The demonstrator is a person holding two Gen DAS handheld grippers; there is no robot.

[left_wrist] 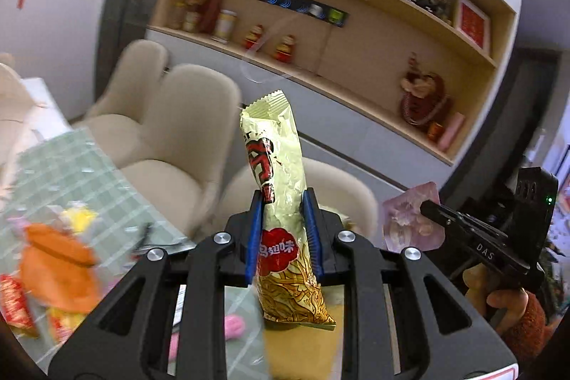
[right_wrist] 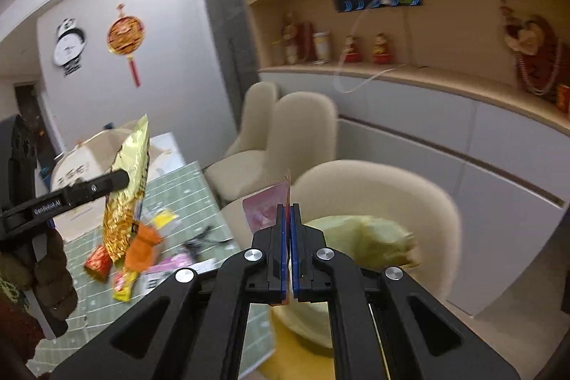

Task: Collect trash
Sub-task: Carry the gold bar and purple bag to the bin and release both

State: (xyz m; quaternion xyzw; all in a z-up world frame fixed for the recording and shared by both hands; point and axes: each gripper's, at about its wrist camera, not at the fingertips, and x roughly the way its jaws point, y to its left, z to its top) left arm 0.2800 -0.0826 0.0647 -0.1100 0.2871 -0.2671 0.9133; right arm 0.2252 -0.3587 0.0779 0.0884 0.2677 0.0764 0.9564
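Observation:
A long gold snack wrapper (left_wrist: 281,202) with red print stands upright between the blue pads of my left gripper (left_wrist: 283,205), which is shut on it in the air. From the right wrist view the same gold wrapper (right_wrist: 128,187) hangs at the left, in front of the green table mat (right_wrist: 199,187). My right gripper (right_wrist: 288,209) is shut on a thin pink wrapper (right_wrist: 263,209) that sticks out to the left of its tips. That pink wrapper (left_wrist: 409,219) shows at the right of the left wrist view, pinched by the right gripper (left_wrist: 425,205).
More wrappers (right_wrist: 142,244) in orange, red, yellow and pink lie on the green checked mat (left_wrist: 71,166). Beige chairs (left_wrist: 188,116) stand along the table, and one chair (right_wrist: 374,187) carries a pale green bag (right_wrist: 363,234). A shelf wall (left_wrist: 356,34) with figurines is behind.

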